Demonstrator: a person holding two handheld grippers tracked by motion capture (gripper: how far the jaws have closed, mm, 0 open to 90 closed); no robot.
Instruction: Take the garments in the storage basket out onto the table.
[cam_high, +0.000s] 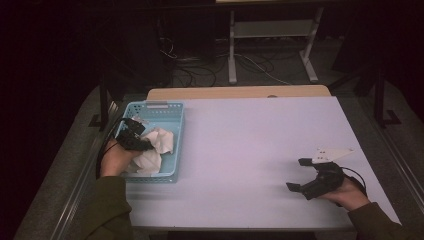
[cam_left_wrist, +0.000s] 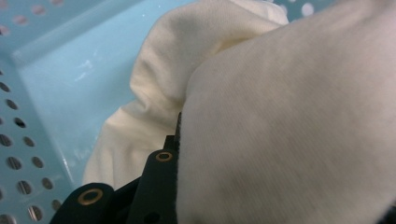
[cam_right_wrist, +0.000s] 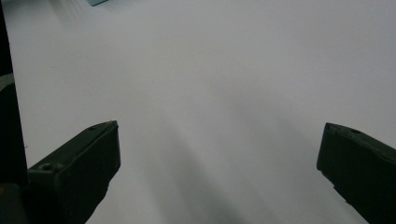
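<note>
A light blue perforated basket (cam_high: 155, 106) stands at the table's left edge with a crumpled white cloth (cam_high: 162, 142) inside it. My left gripper (cam_high: 137, 137) reaches down into the basket and is shut on the cloth. In the left gripper view the cloth (cam_left_wrist: 280, 130) bulges between the jaws, one black finger (cam_left_wrist: 161, 182) presses against its side, and the other finger is hidden behind the fabric. My right gripper (cam_high: 297, 174) hovers low over the bare white table (cam_high: 250, 130) at the near right, open with nothing between its fingers (cam_right_wrist: 84, 163).
The basket's holed wall (cam_left_wrist: 18, 121) rises close beside the left jaw. A wooden strip (cam_high: 240, 92) borders the table's far edge. Beyond it are a dark floor with cables (cam_high: 200, 70) and a white stand (cam_high: 272, 30).
</note>
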